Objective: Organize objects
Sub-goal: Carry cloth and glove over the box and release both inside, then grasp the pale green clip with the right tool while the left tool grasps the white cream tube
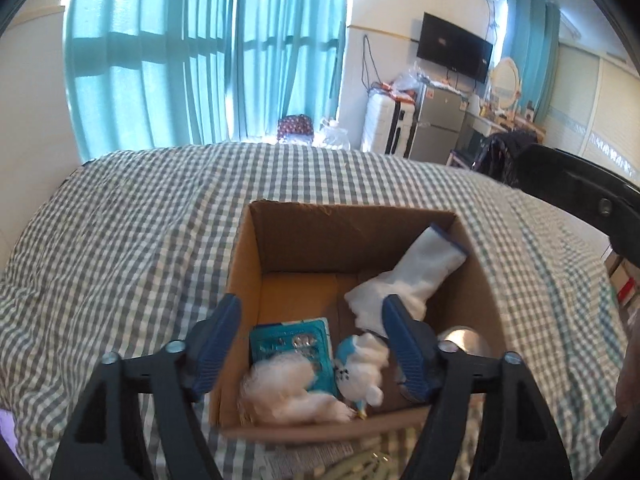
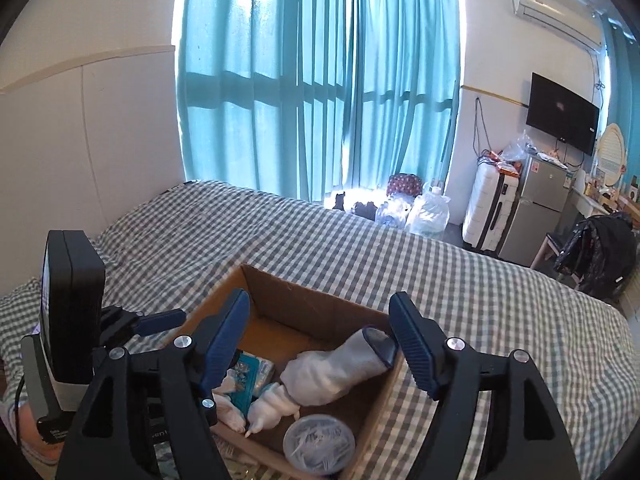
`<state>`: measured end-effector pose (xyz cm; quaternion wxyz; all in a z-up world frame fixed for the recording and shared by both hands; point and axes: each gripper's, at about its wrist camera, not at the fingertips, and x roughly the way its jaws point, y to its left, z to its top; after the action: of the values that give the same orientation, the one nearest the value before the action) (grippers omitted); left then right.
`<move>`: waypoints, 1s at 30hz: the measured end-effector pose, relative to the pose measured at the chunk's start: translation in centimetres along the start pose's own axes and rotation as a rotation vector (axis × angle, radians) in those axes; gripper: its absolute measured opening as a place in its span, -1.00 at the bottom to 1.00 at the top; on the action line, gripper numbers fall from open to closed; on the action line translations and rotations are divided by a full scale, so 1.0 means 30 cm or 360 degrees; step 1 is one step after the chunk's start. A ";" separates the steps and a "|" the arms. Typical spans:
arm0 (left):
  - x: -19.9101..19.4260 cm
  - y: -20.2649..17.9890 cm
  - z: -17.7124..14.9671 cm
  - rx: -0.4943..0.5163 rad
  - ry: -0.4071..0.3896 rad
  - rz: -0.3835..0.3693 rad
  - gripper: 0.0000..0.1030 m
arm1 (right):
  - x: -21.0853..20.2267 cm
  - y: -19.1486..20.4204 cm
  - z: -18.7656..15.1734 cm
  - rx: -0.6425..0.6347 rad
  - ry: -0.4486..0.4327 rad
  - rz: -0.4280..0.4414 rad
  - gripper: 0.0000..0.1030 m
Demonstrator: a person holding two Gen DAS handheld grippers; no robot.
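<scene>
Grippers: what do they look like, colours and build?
Both the left gripper and the right gripper match: black plastic frames with triangular cutouts, silver bolt heads, jaws faced with ribbed dark-blue pads. The left carries a black upright block and a cable.

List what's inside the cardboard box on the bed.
Inside the cardboard box: a white sock, a teal packet, a white-and-blue plush toy, white fluffy stuff and a round clear tub. Whatever lies beneath them is covered.
</scene>
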<state>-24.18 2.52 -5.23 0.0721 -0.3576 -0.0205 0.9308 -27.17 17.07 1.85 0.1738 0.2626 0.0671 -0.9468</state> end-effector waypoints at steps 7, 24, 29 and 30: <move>-0.193 0.008 -0.010 0.0028 -0.0088 0.0048 0.74 | -0.230 0.032 -0.003 -0.0011 -0.0016 -0.0052 0.46; -0.361 0.220 -0.287 -0.0023 -0.0134 0.0224 0.99 | -0.343 0.194 -0.311 0.0067 0.0169 -0.0159 0.71; -0.247 0.259 -0.404 -0.0058 -0.0029 0.0241 0.99 | -0.176 0.248 -0.462 0.0069 0.0337 -0.0249 0.71; -0.226 0.264 -0.425 -0.0058 -0.0012 0.0262 0.99 | -0.139 0.258 -0.491 0.0082 0.0381 -0.0234 0.71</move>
<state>-11.61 -6.49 -10.92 -0.0114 -0.3559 -0.0084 0.9344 -14.04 14.32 -8.81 0.0878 0.3725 0.0821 -0.9202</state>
